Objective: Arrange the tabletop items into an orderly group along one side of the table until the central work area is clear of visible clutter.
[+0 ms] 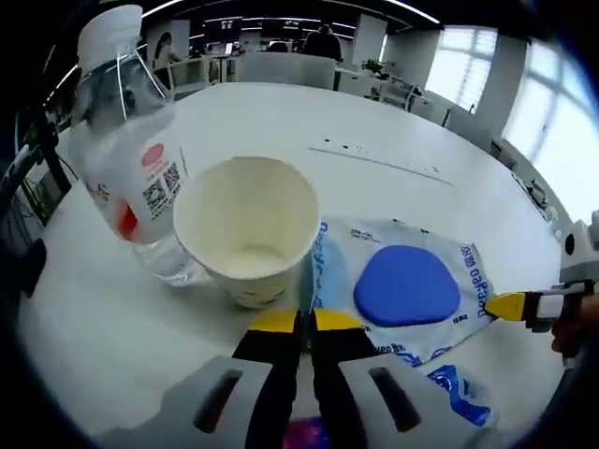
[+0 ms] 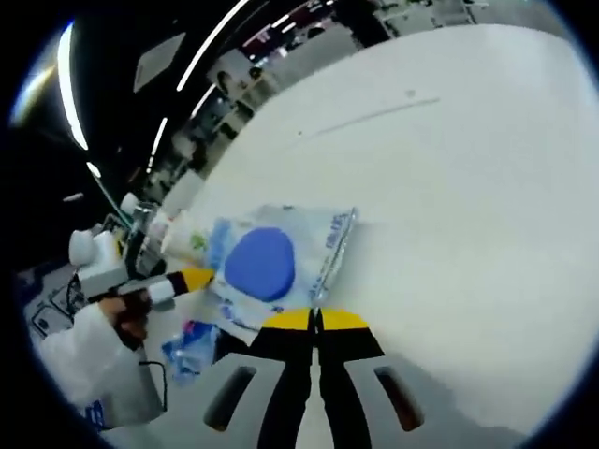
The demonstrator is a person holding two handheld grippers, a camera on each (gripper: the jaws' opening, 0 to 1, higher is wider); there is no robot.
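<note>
Left tool (image 1: pixel 301 321): jaws together, tips pinching near edge of wet-wipe pack (image 1: pixel 402 290), right beside paper cup (image 1: pixel 248 229). Right tool (image 2: pixel 315 319): jaws together too, clamped on same pack's opposite edge (image 2: pixel 271 267).

Step in hand, by my read: you hold pack two-handed, mid-shift toward cup and water bottle (image 1: pixel 126 150), which already stand touching near desk's (image 1: pixel 374 122) left edge.

Small blue packet (image 1: pixel 459 388) lies loose just beside pack.

Next: set pack snug beside cup without tipping it, release, then fetch packet. Far desk bare.
</note>
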